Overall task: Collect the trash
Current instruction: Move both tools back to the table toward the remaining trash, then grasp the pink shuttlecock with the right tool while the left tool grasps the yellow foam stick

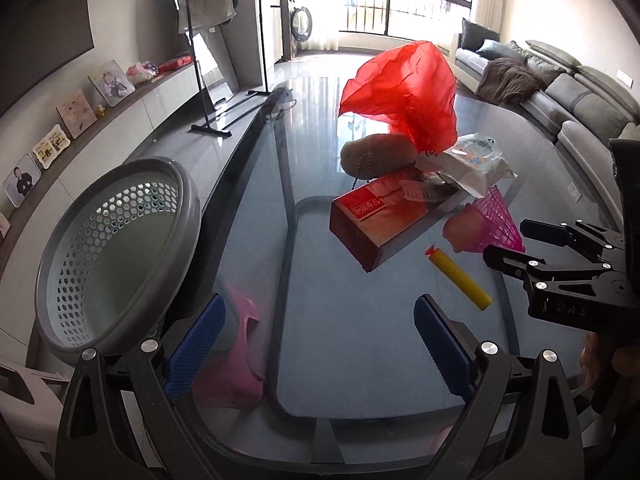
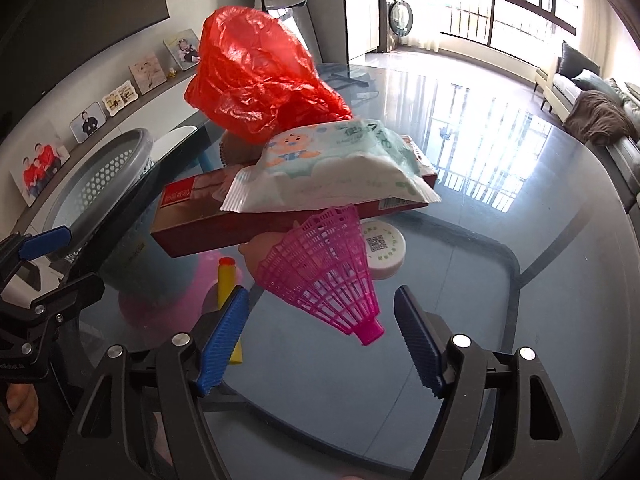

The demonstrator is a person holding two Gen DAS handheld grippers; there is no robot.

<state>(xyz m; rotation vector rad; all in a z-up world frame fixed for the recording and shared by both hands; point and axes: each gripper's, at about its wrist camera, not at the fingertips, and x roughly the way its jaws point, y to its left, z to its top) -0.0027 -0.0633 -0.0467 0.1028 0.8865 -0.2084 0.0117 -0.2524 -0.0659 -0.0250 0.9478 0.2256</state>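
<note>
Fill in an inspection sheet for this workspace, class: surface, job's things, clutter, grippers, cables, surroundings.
Surface: glossy glass tabletop.
Job's things: crumpled red plastic bag, baby-wipes packet on long red cardboard box, pink plastic shuttlecock, yellow foam dart, perforated grey waste basket beside the table.
Clutter: round white QR-code tin.
Grippers: left hand-held gripper and right hand-held gripper open, empty.
Cables: nothing seen.
Surroundings: grey sofa, framed photos.

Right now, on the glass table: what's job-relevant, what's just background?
Job: crumpled red plastic bag, wet-wipes pack, long red carton, pink plastic shuttlecock, yellow foam dart, white round lid, grey perforated bin.

Background: grey sofa, framed photos, washing machine.
</note>
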